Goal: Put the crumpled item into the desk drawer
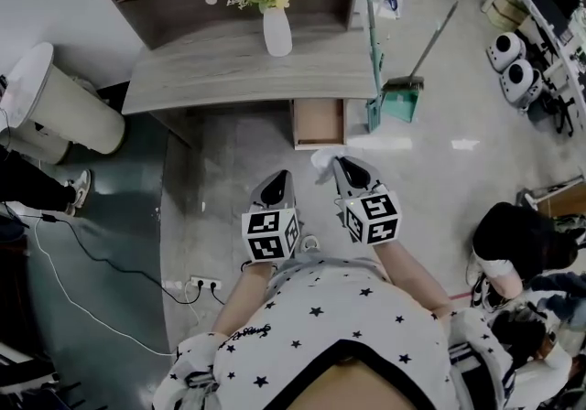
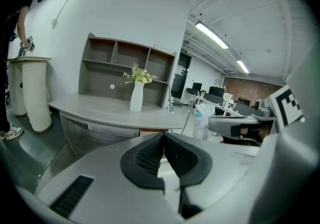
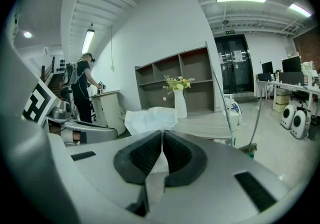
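We hold the crumpled item (image 3: 150, 118) clamped in the right gripper (image 1: 346, 170), short of the open desk drawer (image 1: 318, 122); left gripper (image 1: 277, 184) closed, empty; we judge placing and release remain

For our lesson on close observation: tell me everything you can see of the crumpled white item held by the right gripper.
The crumpled item is a thin white sheet, creased and slightly translucent; whether it is paper or plastic film I cannot tell. The right gripper is shut on its lower edge, so most of it stands above the fingers as a loose, wrinkled flap. It is held in the air, just short of the open desk drawer, and visibly touches nothing else.
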The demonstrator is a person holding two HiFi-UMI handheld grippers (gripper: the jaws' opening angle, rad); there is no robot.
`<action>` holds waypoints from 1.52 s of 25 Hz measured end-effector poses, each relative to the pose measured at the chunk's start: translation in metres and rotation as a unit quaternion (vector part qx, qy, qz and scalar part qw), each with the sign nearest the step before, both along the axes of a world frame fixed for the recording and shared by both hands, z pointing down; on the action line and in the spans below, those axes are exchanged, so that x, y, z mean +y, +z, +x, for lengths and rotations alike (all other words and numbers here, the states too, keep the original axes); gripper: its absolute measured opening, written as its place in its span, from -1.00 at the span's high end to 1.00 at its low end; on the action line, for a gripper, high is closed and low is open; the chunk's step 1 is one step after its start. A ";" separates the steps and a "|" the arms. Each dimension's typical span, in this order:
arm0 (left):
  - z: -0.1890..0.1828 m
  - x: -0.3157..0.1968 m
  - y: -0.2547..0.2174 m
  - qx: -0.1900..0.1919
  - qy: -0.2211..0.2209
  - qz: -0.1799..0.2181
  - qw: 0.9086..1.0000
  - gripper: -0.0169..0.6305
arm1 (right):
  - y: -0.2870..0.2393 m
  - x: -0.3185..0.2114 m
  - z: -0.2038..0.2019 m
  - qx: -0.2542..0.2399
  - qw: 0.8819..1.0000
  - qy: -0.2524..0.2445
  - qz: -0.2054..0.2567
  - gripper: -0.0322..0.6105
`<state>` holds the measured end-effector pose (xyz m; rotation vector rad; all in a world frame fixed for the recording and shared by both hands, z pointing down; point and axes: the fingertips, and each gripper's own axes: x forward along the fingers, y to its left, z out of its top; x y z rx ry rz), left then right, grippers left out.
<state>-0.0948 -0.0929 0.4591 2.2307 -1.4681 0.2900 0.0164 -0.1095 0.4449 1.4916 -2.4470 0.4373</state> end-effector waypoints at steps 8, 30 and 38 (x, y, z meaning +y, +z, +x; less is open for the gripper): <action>-0.006 -0.041 0.010 -0.002 0.015 -0.011 1.000 0.91 | 0.013 -0.041 -0.005 0.002 1.000 0.016 -0.011 0.89; 0.011 -0.136 0.065 0.006 -0.031 -0.075 0.997 0.91 | 0.095 -0.158 0.013 0.024 0.997 -0.018 -0.074 0.89; 0.023 -0.166 0.091 0.001 -0.031 -0.096 0.995 0.91 | 0.142 -0.196 0.025 0.037 0.994 -0.017 -0.102 0.89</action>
